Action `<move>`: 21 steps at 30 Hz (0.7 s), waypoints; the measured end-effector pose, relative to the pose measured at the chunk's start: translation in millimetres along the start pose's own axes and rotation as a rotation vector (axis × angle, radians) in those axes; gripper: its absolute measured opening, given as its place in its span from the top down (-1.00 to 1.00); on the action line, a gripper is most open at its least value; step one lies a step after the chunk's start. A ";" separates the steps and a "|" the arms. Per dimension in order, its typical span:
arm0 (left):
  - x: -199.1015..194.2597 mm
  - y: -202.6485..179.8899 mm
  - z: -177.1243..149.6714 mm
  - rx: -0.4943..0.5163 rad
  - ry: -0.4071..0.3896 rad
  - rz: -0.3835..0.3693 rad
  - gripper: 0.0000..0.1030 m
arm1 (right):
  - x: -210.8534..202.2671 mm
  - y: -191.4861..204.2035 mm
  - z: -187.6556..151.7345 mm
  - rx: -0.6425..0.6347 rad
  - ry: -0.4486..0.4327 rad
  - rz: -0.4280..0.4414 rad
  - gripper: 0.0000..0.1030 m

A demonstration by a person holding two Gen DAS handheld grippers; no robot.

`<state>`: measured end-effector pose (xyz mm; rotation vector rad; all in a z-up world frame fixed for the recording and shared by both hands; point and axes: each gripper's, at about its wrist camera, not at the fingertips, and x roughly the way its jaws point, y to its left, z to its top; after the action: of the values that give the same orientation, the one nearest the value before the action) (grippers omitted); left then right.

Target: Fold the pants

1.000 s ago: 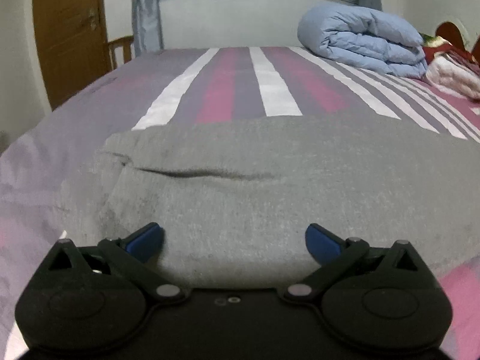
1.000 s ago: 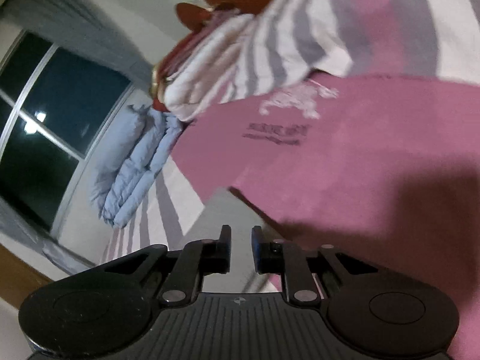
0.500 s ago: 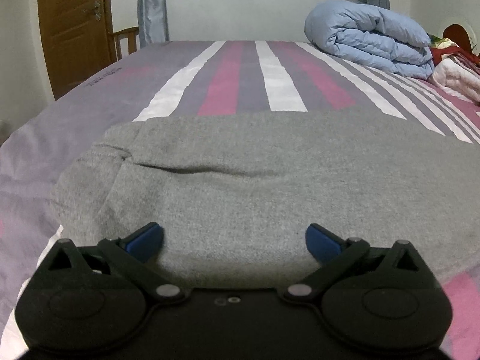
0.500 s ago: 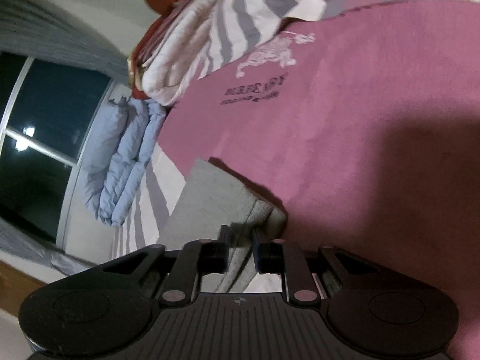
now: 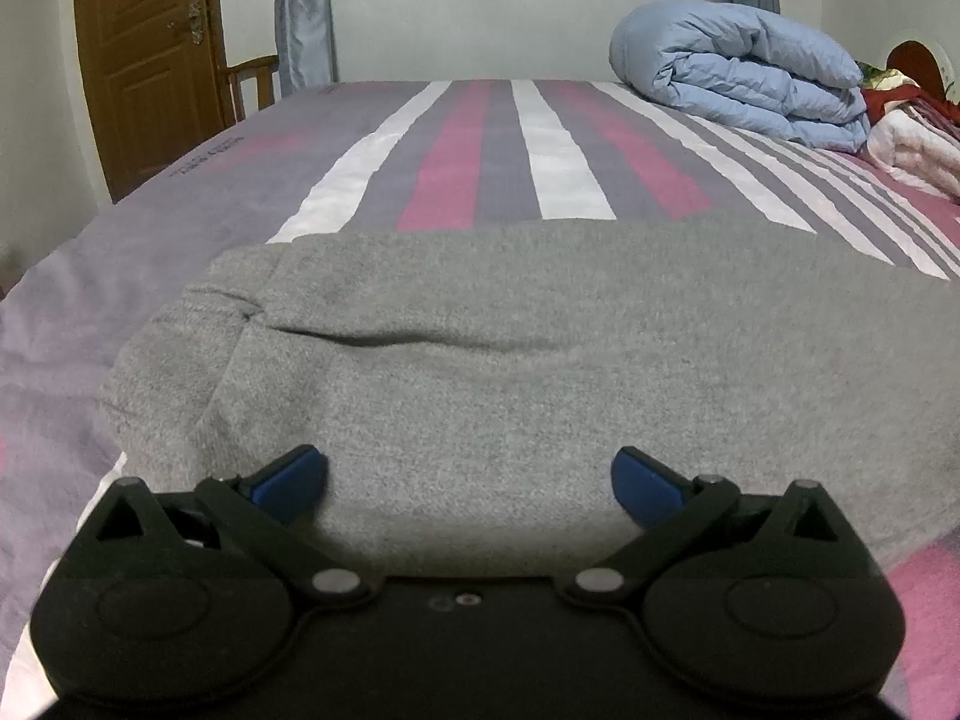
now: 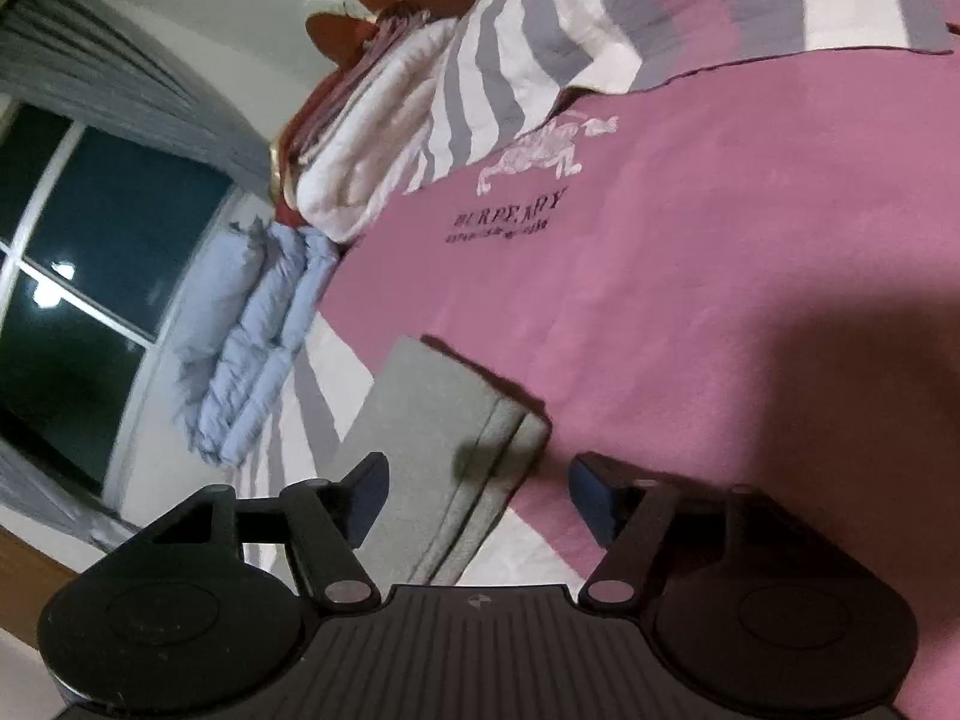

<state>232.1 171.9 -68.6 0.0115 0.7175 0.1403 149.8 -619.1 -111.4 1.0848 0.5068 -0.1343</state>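
Observation:
Grey sweatpants (image 5: 480, 348) lie flat across the striped bed, with a soft crease running sideways and a bunched end at the left. My left gripper (image 5: 469, 480) is open and empty, low over the pants' near edge. In the right wrist view the pants' cuff end (image 6: 444, 432) lies on the pink part of the bedspread. My right gripper (image 6: 477, 486) is open and empty, its fingers standing either side of that cuff end.
The bed has a purple, pink and white striped cover (image 5: 480, 156). A rolled light-blue duvet (image 5: 744, 72) and a folded white blanket (image 5: 918, 150) lie at the far right. A wooden door (image 5: 150, 60) and a window (image 6: 66, 276) stand beyond.
My right gripper has opened and swung down over the cuff end of the pants. My left gripper stays open and has pulled back slightly, showing more of the bed.

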 end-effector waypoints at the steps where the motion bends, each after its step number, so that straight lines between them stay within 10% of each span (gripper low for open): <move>1: -0.1 -0.2 -0.3 0.000 -0.001 0.002 -0.89 | 3.5 3.8 -1.6 -0.002 0.007 0.009 -0.29; 13: 0.1 -0.4 -3.1 0.004 -0.014 0.000 -0.89 | 34.6 24.1 -12.4 0.005 0.009 -0.048 -0.28; 21: -0.5 0.6 -5.2 0.003 -0.023 -0.004 -0.89 | 34.1 12.5 -10.7 0.034 0.011 -0.073 0.39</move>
<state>228.2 172.2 -72.2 0.0143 0.6945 0.1351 180.5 -599.1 -120.7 1.1016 0.5553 -0.2018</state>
